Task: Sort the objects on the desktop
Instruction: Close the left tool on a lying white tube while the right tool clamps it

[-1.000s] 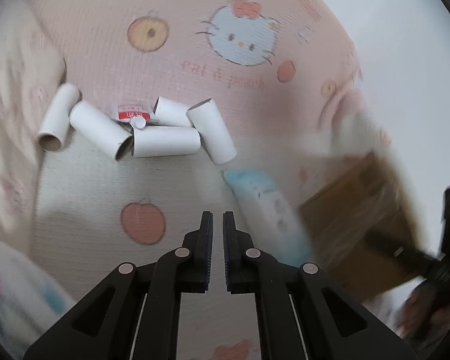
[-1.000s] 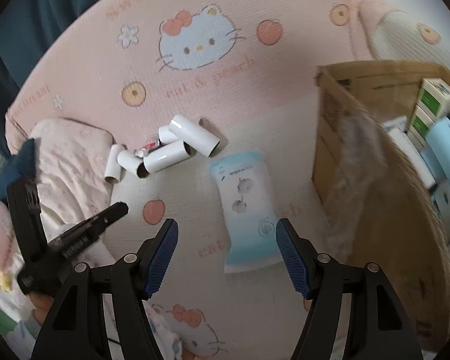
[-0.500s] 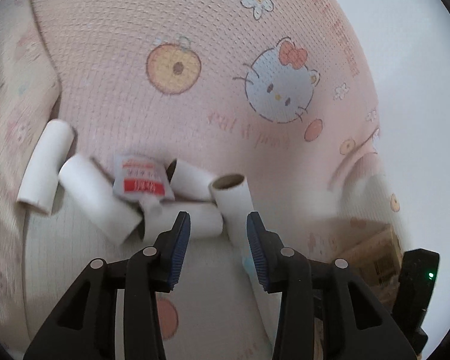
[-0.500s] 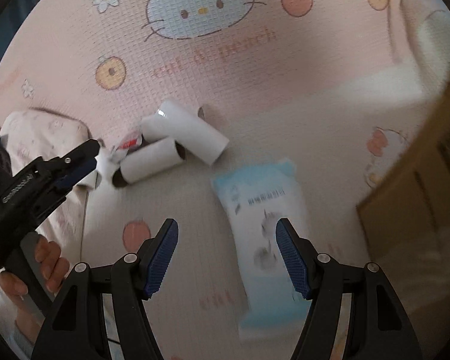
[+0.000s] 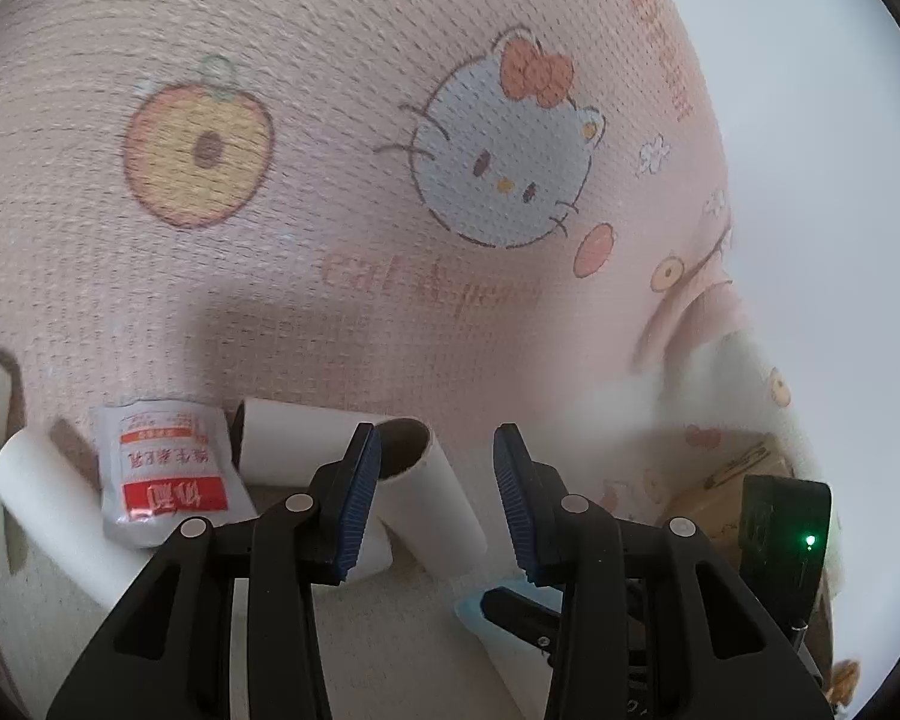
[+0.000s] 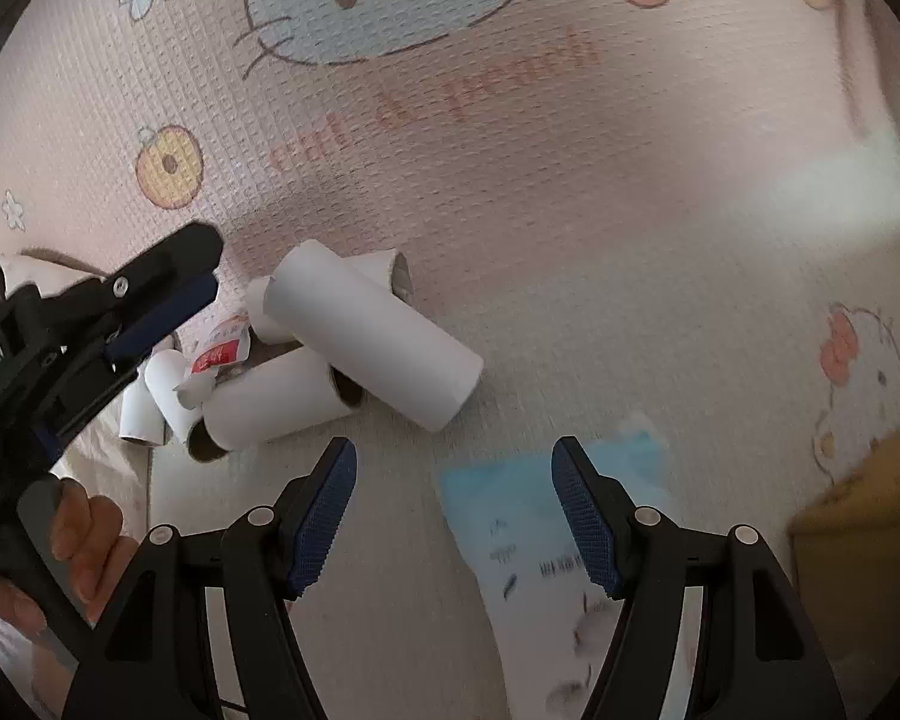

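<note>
Several white cardboard tubes lie in a heap on a pink cartoon-cat mat [image 5: 342,192]. My left gripper [image 5: 437,495] is open, its jaws on either side of the open end of one tube [image 5: 432,498]. A small white and red sachet [image 5: 168,474] lies among the tubes. In the right wrist view the largest tube [image 6: 372,333] lies just ahead of my open, empty right gripper [image 6: 453,516], with the left gripper [image 6: 168,294] over the heap's left side. A pale blue wipes pack [image 6: 540,540] lies under the right gripper.
A brown cardboard box [image 6: 870,510] stands at the right edge, also low right in the left wrist view [image 5: 732,480]. A pale folded cloth [image 6: 120,450] lies at the left of the heap. The mat [image 6: 510,120] stretches beyond the tubes.
My left gripper opened from shut and moved forward and down onto the tube heap. My right gripper stayed open and moved forward and left toward the tubes, away from the box.
</note>
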Available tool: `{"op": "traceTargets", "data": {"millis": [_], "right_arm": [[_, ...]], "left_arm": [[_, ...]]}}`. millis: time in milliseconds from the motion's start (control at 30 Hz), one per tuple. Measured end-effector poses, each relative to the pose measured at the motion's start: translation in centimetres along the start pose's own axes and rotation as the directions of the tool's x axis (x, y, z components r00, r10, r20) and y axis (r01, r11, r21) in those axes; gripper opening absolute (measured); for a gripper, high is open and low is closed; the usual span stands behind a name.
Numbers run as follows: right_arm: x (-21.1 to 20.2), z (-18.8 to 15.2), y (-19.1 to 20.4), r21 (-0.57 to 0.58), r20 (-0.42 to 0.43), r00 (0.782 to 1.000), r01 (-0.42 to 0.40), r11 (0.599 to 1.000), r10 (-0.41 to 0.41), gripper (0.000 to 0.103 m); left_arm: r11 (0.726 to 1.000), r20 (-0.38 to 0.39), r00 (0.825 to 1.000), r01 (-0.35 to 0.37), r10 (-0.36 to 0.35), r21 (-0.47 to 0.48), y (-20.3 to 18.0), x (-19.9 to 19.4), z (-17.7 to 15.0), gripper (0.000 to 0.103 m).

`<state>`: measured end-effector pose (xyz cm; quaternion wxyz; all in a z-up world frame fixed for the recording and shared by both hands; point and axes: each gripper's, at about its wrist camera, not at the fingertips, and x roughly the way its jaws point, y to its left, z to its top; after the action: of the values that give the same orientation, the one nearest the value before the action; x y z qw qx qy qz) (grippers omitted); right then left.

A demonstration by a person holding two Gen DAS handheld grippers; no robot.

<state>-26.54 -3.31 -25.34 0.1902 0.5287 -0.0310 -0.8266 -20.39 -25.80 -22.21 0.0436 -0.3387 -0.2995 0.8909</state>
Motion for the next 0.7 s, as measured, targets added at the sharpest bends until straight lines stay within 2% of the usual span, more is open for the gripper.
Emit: {"op": "traceTargets", "data": {"millis": [133, 333, 433, 533, 600, 700], "right_arm": [[1.1, 0.5, 0.2, -0.016, -0.02, 1.0, -0.012, 1.0, 0.012, 0.066], [2.3, 0.9, 0.4, -0.036, -0.036, 0.999, -0.031, 0.999, 0.03, 0.065], [2.6, 1.2, 0.6, -0.059, -0.037, 0.999, -0.035, 0.998, 0.032, 0.065], [3.0, 1.2, 0.8, -0.066, -0.051, 0.998, -0.047, 0.997, 0.043, 0.064], [3.1, 1.0, 0.8, -0.067, -0.056, 0.997, -0.053, 0.996, 0.049, 0.057], [3.2, 0.9, 1.1, -0.086, -0.066, 0.996, -0.059, 0.995, 0.054, 0.049]], "left_arm": [[0.999, -0.059, 0.998, 0.003, -0.005, -0.034, 0.5, 1.3, -0.1, 0.043], [1.0, -0.056, 0.998, 0.015, -0.015, -0.002, 0.0, 1.1, -0.3, 0.041], [0.999, -0.076, 0.997, -0.027, 0.029, 0.028, -0.2, 1.6, -0.4, 0.04], [0.998, -0.084, 0.995, -0.056, 0.059, 0.039, -0.2, 1.8, -0.5, 0.03], [0.997, -0.094, 0.994, -0.06, 0.064, 0.044, -0.3, 1.9, -0.6, 0.023], [0.993, -0.1, 0.991, -0.083, 0.091, 0.087, -0.7, 1.9, -0.9, 0.022]]}}
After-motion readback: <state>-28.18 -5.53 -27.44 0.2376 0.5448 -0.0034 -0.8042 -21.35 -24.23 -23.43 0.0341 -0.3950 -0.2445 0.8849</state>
